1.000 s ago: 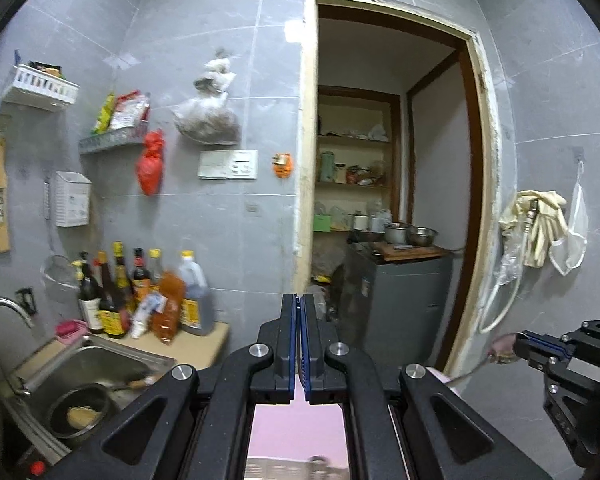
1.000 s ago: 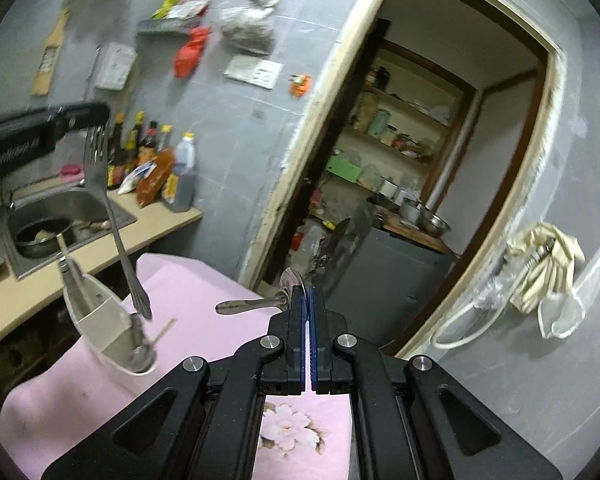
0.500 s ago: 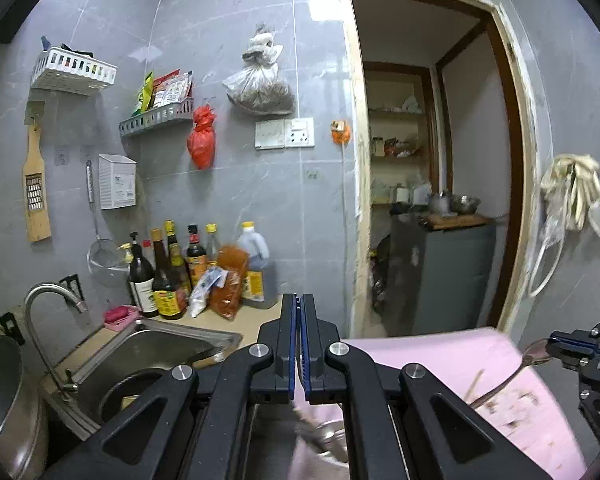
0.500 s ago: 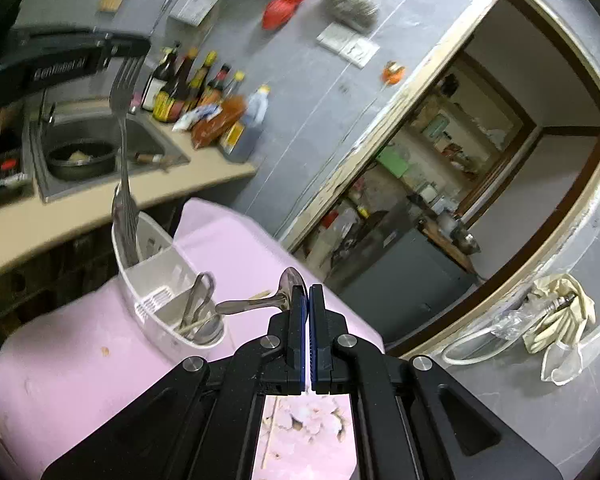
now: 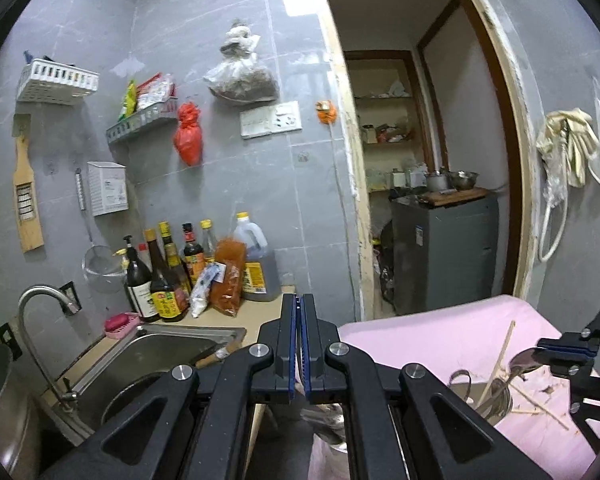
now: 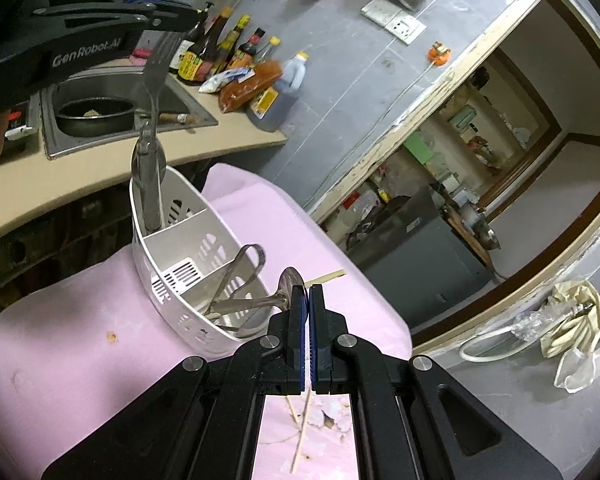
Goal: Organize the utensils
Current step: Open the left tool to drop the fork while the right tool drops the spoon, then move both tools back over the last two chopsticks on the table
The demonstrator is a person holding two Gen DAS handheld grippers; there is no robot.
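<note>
right gripper [image 6: 309, 312]: closed on spoon [image 6: 260, 302], handle reaching into caddy [image 6: 188, 248] | caddy: white, on pink cloth [image 6: 60, 340], holds tongs [image 6: 240, 272] | left gripper [image 6: 180, 12]: clamped on fork [image 6: 153, 80], handle down in caddy's far compartment | sink [image 6: 116, 108] beyond

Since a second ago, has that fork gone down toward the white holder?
Yes. In the right wrist view the fork, held in the left gripper, has come down: its handle end now sits inside the white caddy, where earlier it hung above it.
</note>
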